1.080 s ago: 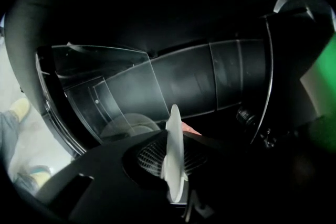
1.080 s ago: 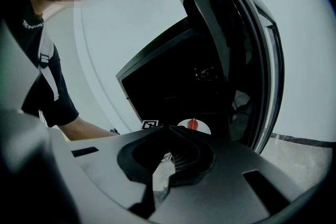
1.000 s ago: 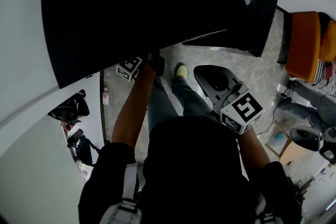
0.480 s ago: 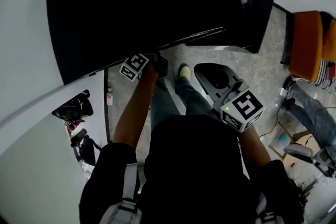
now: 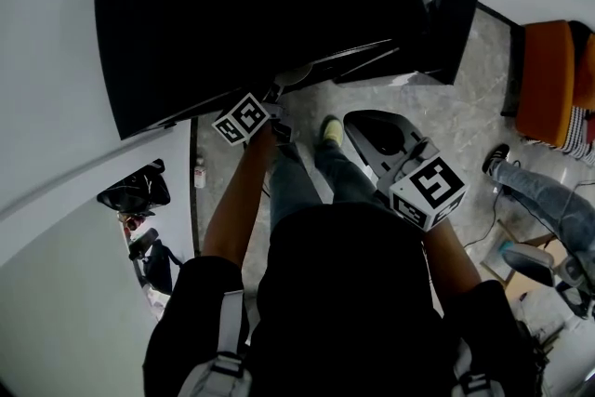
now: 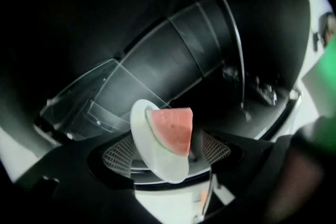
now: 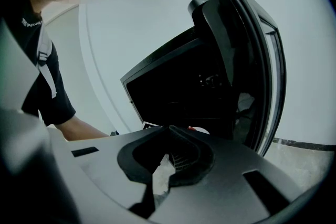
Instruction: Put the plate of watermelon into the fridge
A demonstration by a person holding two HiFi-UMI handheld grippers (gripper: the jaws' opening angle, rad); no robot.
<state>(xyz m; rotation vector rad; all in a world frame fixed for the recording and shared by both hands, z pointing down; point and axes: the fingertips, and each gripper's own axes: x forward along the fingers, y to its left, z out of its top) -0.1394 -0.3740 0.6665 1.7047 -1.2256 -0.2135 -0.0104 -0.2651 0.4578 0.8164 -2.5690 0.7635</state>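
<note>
A white plate point(image 6: 157, 155) carrying a pink watermelon wedge point(image 6: 173, 126) lies inside the dark fridge point(image 5: 260, 14), in front of its glass shelves point(image 6: 157, 76). My left gripper point(image 6: 168, 160) straddles the plate and its jaws are opening. The mesh pads point(image 6: 122, 153) stand off the rim on both sides. From the head view the left gripper point(image 5: 277, 102) reaches into the fridge opening, with a sliver of the plate point(image 5: 294, 74) showing. My right gripper point(image 5: 372, 137) hangs lower right, outside the fridge, jaws together and holding nothing.
The fridge door point(image 5: 456, 5) stands open at the right. An orange seat point(image 5: 548, 79) and a person's jeans leg point(image 5: 544, 191) are at the far right. A small bottle point(image 5: 200, 172) stands on the floor beside a white wall point(image 5: 56, 246).
My left gripper has shifted a little right and forward at the fridge opening, and a pale plate edge now shows there. The person's leg at the right has moved in.
</note>
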